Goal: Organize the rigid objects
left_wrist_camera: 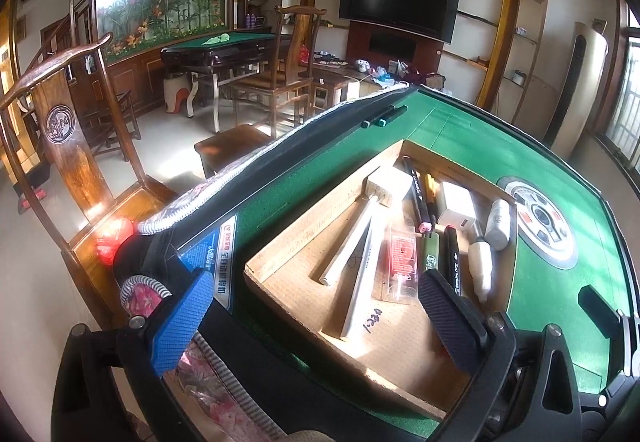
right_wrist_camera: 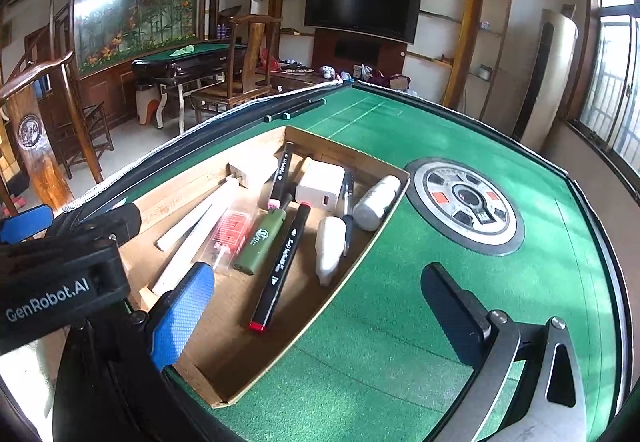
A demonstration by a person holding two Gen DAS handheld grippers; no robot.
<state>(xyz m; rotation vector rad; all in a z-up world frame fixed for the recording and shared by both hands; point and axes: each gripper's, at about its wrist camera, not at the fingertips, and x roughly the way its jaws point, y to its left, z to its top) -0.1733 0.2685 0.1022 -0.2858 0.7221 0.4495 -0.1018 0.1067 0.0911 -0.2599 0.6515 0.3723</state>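
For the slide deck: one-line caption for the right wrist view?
Open right claw hovers over a cardboard tray of markers, lighter and charger on the green table.

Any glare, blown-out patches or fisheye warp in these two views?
Left wrist: sun blows out the floor and stripes the cardboard tray; the table edge bows strongly. Right wrist: softer light, glare on the wall mural, bright window, dark vignette at the corners.

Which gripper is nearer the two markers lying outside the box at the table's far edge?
Hard to call; perhaps left. Both the left gripper and right gripper hover open at the box's near end, the two markers far beyond.
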